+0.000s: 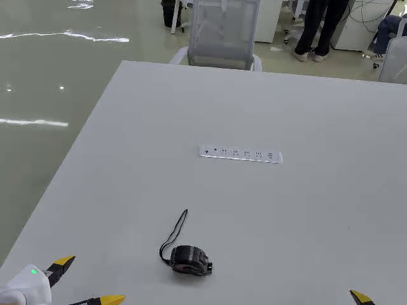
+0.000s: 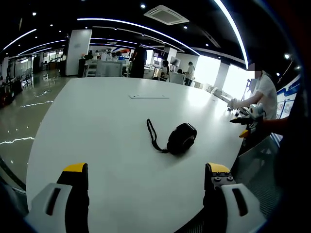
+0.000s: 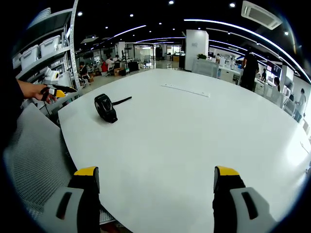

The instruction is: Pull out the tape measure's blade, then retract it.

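Yellow-tipped fingers [image 2: 75, 167] of the left gripper [image 2: 146, 170] stand wide apart, empty; those of the right gripper [image 3: 158, 171] are equally spread, holding nothing. Ahead, apart from both, the rounded black tape measure [image 1: 189, 259] lies on the smooth white counter [image 1: 286, 108], its thin looped cord [image 1: 175, 232] trailing. A flat white power strip [image 1: 240, 154] sits farther back.

A compact black tape measure [image 1: 189, 260] with a looped cord lies on the white worktop [image 1: 305, 216], well apart from a flat white power strip [image 1: 240, 154]. The yellow-tipped left gripper [image 1: 88, 279] holds its jaws apart.
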A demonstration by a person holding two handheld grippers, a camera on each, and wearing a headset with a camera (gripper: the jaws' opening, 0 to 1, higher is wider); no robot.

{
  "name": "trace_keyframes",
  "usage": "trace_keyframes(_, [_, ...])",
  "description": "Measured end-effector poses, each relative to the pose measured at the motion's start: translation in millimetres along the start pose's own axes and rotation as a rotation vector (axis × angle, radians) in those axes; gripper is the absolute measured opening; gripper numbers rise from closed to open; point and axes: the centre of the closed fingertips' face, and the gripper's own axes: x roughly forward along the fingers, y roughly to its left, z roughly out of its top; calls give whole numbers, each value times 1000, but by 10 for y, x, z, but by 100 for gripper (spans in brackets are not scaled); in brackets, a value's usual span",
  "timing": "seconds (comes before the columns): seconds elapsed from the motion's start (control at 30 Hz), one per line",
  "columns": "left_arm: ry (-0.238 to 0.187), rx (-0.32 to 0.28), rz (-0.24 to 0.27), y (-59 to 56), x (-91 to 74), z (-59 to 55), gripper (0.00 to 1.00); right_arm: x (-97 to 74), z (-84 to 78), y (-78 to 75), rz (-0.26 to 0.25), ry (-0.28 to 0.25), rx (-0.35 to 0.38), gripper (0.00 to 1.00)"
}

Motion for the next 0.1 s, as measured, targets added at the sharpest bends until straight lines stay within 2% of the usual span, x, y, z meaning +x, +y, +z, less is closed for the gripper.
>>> trace_keyframes(0.1, [4, 4, -2, -13, 0, -4, 99, 13, -7, 6, 4, 5, -8, 100])
